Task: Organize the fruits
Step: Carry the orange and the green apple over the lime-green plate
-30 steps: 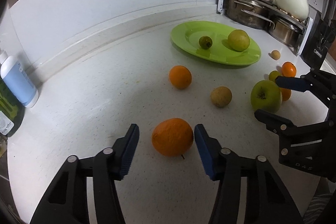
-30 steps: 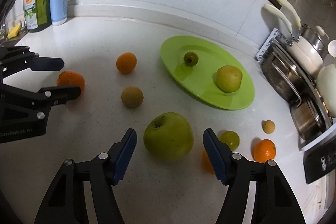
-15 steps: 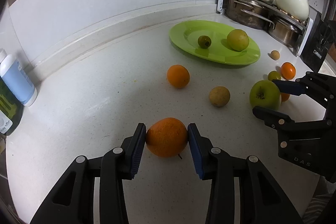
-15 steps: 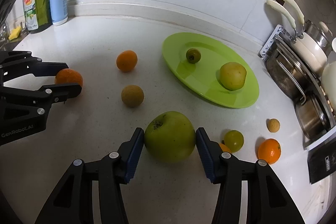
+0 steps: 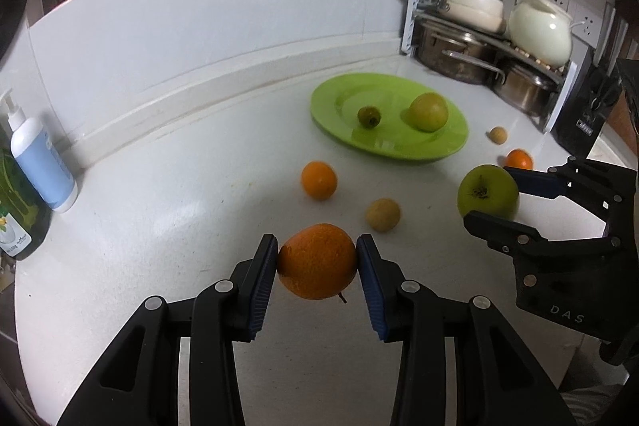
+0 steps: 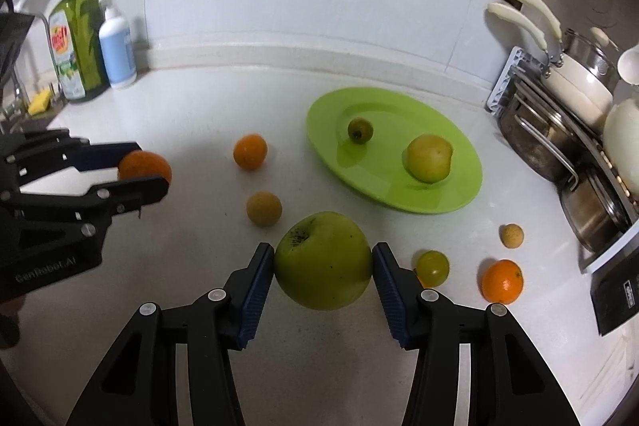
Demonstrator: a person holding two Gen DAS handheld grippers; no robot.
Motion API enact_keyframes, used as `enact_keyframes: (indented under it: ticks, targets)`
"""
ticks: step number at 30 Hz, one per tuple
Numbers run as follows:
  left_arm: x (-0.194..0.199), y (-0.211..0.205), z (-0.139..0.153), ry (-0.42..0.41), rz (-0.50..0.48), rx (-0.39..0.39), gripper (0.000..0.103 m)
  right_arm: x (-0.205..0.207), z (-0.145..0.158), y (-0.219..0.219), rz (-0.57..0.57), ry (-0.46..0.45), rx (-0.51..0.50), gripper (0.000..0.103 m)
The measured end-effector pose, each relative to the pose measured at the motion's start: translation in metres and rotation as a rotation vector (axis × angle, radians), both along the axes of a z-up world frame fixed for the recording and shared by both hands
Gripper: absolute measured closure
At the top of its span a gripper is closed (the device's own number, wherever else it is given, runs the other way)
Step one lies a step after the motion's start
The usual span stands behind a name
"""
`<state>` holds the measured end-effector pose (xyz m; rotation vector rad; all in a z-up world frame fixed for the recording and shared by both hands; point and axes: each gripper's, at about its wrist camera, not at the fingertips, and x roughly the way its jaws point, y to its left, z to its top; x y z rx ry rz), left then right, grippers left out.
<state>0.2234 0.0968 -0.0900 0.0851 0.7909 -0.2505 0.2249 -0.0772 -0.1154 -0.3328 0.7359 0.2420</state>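
Note:
My left gripper (image 5: 317, 262) is shut on a large orange (image 5: 317, 260), held just above the white counter. My right gripper (image 6: 323, 268) is shut on a big green apple (image 6: 323, 260), also lifted off the counter; the same apple (image 5: 488, 191) shows at the right of the left wrist view. A green plate (image 6: 375, 186) farther back holds a yellow-green fruit (image 6: 429, 158) and a small dark green fruit (image 6: 360, 130). Loose on the counter lie a smaller orange (image 6: 250, 151), a tan round fruit (image 6: 263, 208), a small green fruit (image 6: 433, 268), another orange (image 6: 502, 281) and a small tan fruit (image 6: 512, 235).
A rack of steel pots (image 6: 559, 146) with white pans and a cream jar stands at the right. A green soap bottle (image 6: 76, 42) and a blue-white pump bottle (image 6: 116, 46) stand at the back left by the sink. A black box (image 6: 615, 290) sits at the right edge.
Both grippers closed from open onto their fruit, the left on the orange and the right on the apple, and then rose a little with the fruit off the counter.

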Motion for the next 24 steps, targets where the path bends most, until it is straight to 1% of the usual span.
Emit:
enact_keyframes:
  ticks: [7, 13, 20, 24]
  targets:
    - [-0.004, -0.011, 0.027, -0.072, -0.026, -0.011, 0.063, -0.008, 0.026, -0.008, -0.013, -0.062, 0.043, 0.052]
    - [0.002, -0.021, 0.049, -0.137, -0.041, -0.015, 0.063, -0.007, 0.046, -0.018, -0.033, -0.108, 0.077, 0.052]
    - [0.022, -0.033, 0.066, -0.176, -0.052, -0.028, 0.063, 0.004, 0.068, -0.029, -0.058, -0.167, 0.095, 0.052]
    - [0.036, -0.038, 0.073, -0.171, -0.061, -0.057, 0.063, 0.015, 0.080, -0.033, -0.064, -0.197, 0.092, 0.052]
